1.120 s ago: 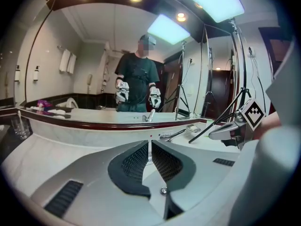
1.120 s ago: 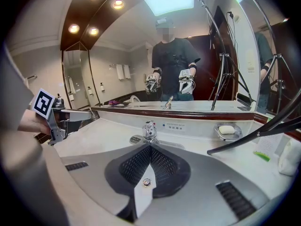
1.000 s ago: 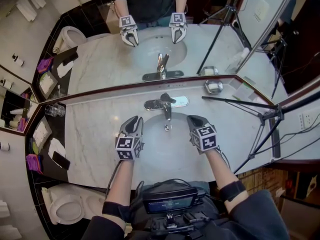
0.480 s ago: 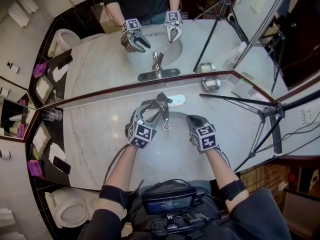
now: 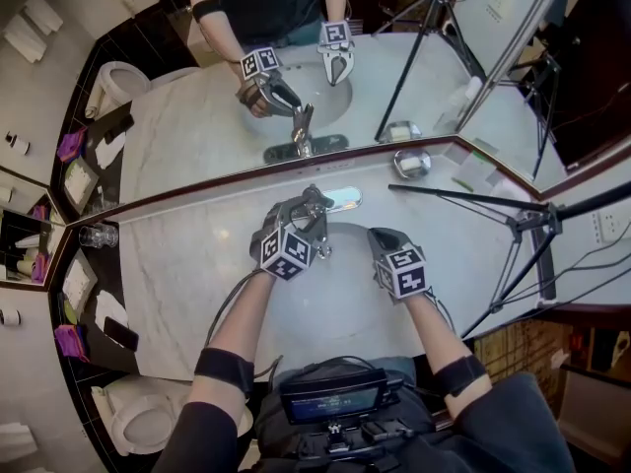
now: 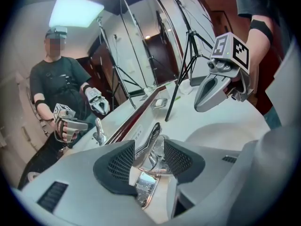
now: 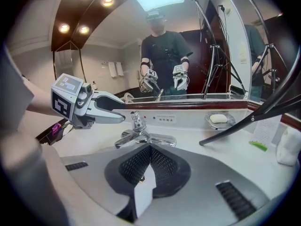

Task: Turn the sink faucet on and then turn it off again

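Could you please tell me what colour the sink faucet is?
The faucet is shiny chrome silver, and it shows best in the right gripper view.

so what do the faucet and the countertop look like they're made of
Faucet: looks like metal with a polished chrome finish, since it mirrors the room. Countertop: seems pale marble or a marble-look stone, smooth, with faint grey veins.

1. A bathroom: a white toilet (image 5: 133, 419) stands beside a long marble counter (image 5: 177, 264).
2. A sunken sink (image 5: 335, 308) with a chrome faucet (image 7: 136, 132) sits under a wide wall mirror (image 5: 192, 131).
3. A soap dish (image 7: 218, 119) holds 1 bar.
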Available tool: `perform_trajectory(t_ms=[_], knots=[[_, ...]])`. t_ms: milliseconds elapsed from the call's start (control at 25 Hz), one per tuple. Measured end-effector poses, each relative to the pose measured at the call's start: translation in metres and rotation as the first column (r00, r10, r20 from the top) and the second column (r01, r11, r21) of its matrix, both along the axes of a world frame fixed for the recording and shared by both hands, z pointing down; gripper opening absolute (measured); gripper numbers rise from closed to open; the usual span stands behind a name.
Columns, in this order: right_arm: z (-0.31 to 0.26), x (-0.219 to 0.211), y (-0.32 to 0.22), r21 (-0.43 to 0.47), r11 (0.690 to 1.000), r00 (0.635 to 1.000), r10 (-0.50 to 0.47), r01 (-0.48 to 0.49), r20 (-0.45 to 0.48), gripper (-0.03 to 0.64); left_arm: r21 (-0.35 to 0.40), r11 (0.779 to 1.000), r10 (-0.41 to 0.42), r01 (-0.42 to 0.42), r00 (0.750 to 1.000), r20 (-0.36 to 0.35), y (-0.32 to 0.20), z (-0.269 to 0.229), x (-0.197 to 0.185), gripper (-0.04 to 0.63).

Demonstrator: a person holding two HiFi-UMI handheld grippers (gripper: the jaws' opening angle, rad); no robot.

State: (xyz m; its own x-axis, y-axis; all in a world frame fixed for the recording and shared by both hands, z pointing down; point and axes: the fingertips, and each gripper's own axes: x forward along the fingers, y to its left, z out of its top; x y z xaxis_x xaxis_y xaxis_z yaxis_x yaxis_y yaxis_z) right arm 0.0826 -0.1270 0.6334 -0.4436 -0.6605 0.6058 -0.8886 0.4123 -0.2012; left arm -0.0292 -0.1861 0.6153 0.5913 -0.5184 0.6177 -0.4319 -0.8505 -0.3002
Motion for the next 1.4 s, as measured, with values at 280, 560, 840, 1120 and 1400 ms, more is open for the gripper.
perform_trajectory(t_ms=[280, 560, 840, 1120, 1400], knots=[[0.002, 0.003, -0.004, -0.003, 1.000, 1.000, 0.012, -0.012, 0.004, 0.020, 0.039, 0.995, 0.088, -0.092, 0.992, 0.095, -0.005, 0.014, 0.018, 0.197], [0.005, 0.008, -0.005, -0.009, 1.000, 1.000, 0.026, -0.026, 0.004, 0.020, -0.012, 0.994, 0.107, -0.106, 0.988, 0.111, -0.003, 0.031, 0.026, 0.207], [0.011, 0.013, -0.004, -0.019, 0.999, 0.999, 0.036, -0.035, 0.006, 0.020, 0.004, 0.989, 0.144, -0.147, 0.977, 0.156, 0.002, 0.038, 0.030, 0.212], [0.011, 0.005, -0.005, -0.021, 0.999, 1.000, 0.027, -0.026, 0.012, 0.020, 0.024, 0.990, 0.133, -0.139, 0.977, 0.168, 0.005, 0.040, 0.030, 0.198], [0.013, 0.001, -0.009, -0.023, 1.000, 1.000, 0.017, -0.016, 0.014, 0.020, 0.050, 0.990, 0.124, -0.135, 0.975, 0.185, 0.005, 0.042, 0.032, 0.184]])
